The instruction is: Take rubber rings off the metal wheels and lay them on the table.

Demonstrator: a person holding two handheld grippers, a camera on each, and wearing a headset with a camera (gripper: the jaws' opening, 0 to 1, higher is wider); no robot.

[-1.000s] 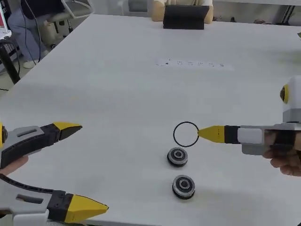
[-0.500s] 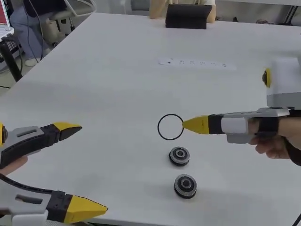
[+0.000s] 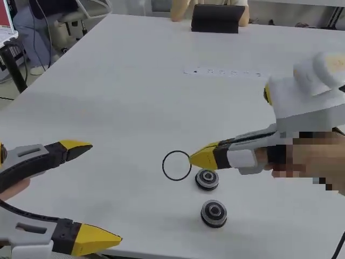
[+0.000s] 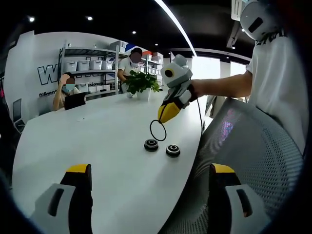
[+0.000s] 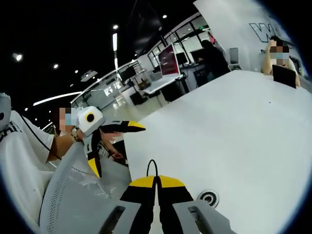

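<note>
A thin black rubber ring (image 3: 177, 165) hangs from the tips of my right gripper (image 3: 193, 158), which is shut on it. The ring sits just left of the farther metal wheel (image 3: 207, 179); whether it touches the table I cannot tell. A second wheel (image 3: 214, 212) lies nearer to me. The left gripper view has the ring (image 4: 157, 130) above both wheels (image 4: 151, 145) (image 4: 172, 150). In the right gripper view the ring (image 5: 152, 168) stands edge-on above the shut jaws, with one wheel (image 5: 209, 198) beside them. My left gripper (image 3: 91, 191) is open and empty at the near left.
The white table (image 3: 135, 97) stretches far ahead. A black case (image 3: 214, 25) stands at its far edge with a person behind it. A faint printed strip (image 3: 221, 72) lies mid-table. Office chairs (image 3: 81, 11) stand past the far left corner.
My right gripper has carried the ring to the left, from beyond the far wheel to its left side. The wheels and the left gripper have stayed put.
</note>
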